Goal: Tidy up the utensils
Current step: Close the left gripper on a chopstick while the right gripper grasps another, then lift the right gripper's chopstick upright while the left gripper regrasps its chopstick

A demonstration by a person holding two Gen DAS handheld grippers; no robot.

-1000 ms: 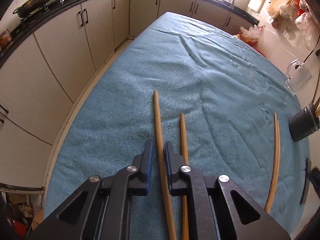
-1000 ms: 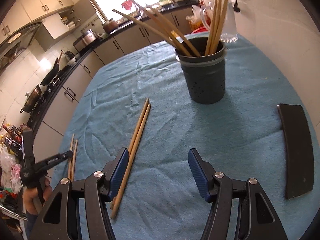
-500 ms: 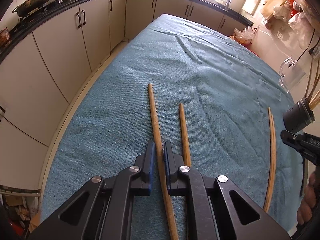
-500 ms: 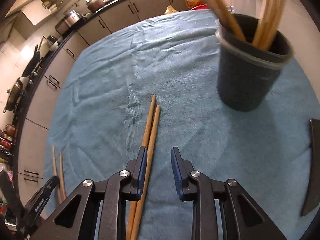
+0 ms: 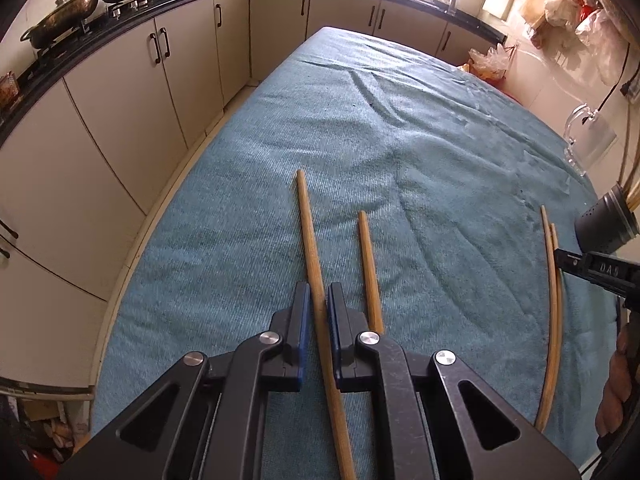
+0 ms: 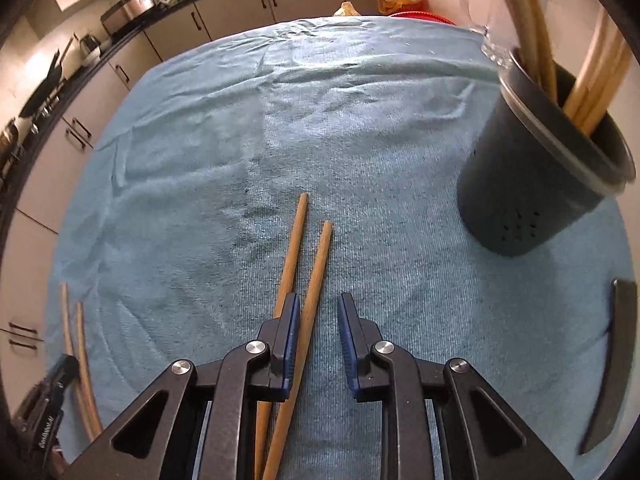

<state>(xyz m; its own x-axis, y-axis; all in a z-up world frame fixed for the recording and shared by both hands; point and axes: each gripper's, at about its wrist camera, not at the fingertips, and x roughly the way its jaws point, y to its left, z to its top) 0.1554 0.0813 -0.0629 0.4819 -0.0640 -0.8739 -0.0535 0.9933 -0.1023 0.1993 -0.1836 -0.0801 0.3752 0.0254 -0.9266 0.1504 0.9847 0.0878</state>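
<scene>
My left gripper (image 5: 318, 294) is shut on a wooden chopstick (image 5: 310, 236) that points away over the blue cloth. A second chopstick (image 5: 370, 270) lies on the cloth just to its right. My right gripper (image 6: 316, 306) is open, low over a pair of chopsticks. One chopstick (image 6: 314, 292) lies between the jaws against the left pad; the other chopstick (image 6: 292, 248) lies just outside the left jaw. A dark perforated utensil holder (image 6: 536, 184) with several chopsticks stands to the right; it also shows in the left wrist view (image 5: 604, 226).
The table is covered by a blue towel (image 5: 400, 128). A glass mug (image 5: 588, 140) stands by the wall behind the holder. A dark flat object (image 6: 612, 364) lies at the table's right edge. Kitchen cabinets (image 5: 120, 92) run along the left and far sides.
My right gripper moved down and forward over the chopstick pair, with its jaws narrowed around one stick. My left gripper stayed shut on its chopstick and lifted it slightly.
</scene>
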